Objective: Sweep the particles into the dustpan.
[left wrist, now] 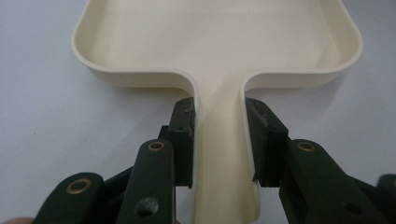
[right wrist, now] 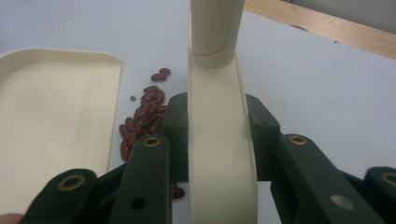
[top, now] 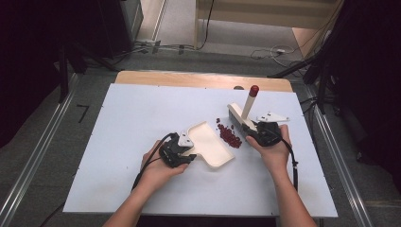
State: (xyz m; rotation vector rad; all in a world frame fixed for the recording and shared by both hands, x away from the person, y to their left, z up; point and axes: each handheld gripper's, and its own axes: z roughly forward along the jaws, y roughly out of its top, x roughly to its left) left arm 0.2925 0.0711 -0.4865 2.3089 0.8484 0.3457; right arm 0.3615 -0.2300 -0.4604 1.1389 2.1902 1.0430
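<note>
A cream dustpan [top: 210,142] lies flat on the white table, its open edge toward a small heap of red beans [top: 229,135]. My left gripper [top: 189,155] is shut on the dustpan's handle [left wrist: 219,135], with both pads pressed against its sides. My right gripper [top: 249,133] is shut on a cream brush [right wrist: 219,140]. The brush head [top: 235,115] rests on the table just right of the beans, and its handle with a red tip [top: 254,90] slants up and away. In the right gripper view the beans [right wrist: 142,119] lie between the dustpan [right wrist: 51,121] and the brush.
The white table top [top: 142,113] has free room to the left and along the front. A wooden strip [top: 189,79] runs along its far edge. Cables [top: 274,51] lie on the floor beyond it, and metal rails [top: 38,156] flank both sides.
</note>
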